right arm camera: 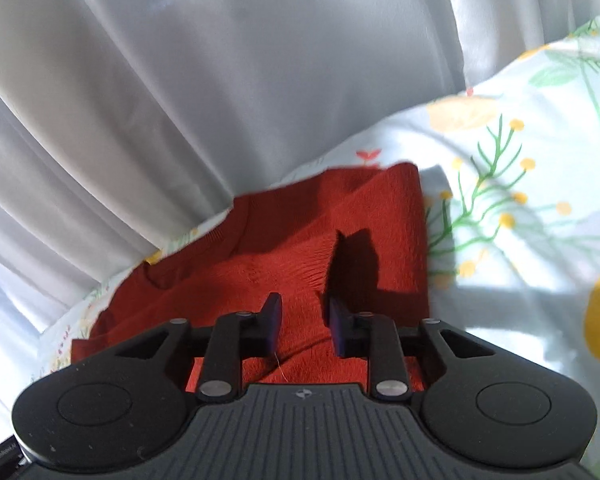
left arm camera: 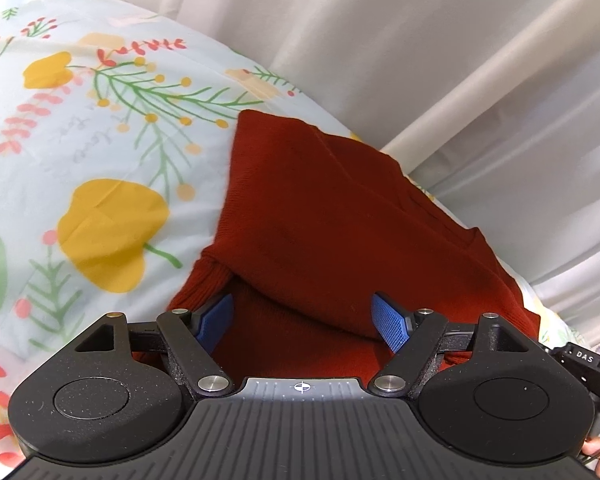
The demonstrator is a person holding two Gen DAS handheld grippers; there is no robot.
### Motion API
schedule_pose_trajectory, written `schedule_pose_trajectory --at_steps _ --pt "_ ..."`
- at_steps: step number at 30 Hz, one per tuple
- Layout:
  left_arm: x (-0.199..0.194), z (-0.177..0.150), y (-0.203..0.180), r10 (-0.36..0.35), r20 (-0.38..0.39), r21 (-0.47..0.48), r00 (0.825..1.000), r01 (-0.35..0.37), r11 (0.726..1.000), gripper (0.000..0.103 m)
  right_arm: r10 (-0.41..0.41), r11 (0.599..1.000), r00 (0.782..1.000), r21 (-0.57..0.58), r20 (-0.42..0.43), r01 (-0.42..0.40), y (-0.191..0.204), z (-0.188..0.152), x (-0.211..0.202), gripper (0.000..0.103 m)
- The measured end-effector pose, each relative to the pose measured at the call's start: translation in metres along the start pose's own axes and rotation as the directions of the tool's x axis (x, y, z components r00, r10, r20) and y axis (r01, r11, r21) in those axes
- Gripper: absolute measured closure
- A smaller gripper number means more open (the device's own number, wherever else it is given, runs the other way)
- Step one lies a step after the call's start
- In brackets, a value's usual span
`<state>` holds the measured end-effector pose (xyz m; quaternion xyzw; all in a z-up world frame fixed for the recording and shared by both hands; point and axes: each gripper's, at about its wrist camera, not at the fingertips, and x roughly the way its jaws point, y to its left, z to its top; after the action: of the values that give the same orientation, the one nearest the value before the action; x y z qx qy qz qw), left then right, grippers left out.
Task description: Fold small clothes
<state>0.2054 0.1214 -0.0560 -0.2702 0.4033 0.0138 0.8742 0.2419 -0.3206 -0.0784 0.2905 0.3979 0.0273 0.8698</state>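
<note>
The rust-red knitted garment (left arm camera: 332,216) lies already doubled over on the flower-print bedsheet (left arm camera: 100,140), close against the pale curtain (left arm camera: 440,60), likely so the flat bed supports each fold. The left tongs (left arm camera: 304,320) are spread wide over its near edge, gripping nothing (a flap droops between them). The right tongs (right arm camera: 304,326) hover half-parted above the cloth, perhaps ready to pinch.

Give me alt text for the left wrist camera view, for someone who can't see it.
An open left gripper points at a rust-red knit garment, partly folded, lying on a floral sheet. Pale curtains hang behind.
</note>
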Motion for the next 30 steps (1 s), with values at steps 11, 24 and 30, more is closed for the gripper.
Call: schedule_pose_trajectory --at_steps 11,24,30 --pt "0.010 -0.003 -0.015 0.061 -0.010 0.093 0.998 -0.060 0.994 0.019 -0.212 0.932 0.976 -0.290 0.051 0.217 0.026 -0.007 0.013 0.102" --pt "-0.058 -0.031 -0.018 0.152 0.028 0.120 0.988 -0.155 0.981 0.019 -0.322 0.822 0.940 -0.460 0.111 0.336 0.049 -0.012 0.003 0.103" --pt "-0.105 -0.050 0.007 0.147 0.027 0.084 0.989 -0.148 0.985 0.019 -0.378 0.813 0.919 -0.436 0.109 0.386 0.034 -0.009 -0.006 0.102"
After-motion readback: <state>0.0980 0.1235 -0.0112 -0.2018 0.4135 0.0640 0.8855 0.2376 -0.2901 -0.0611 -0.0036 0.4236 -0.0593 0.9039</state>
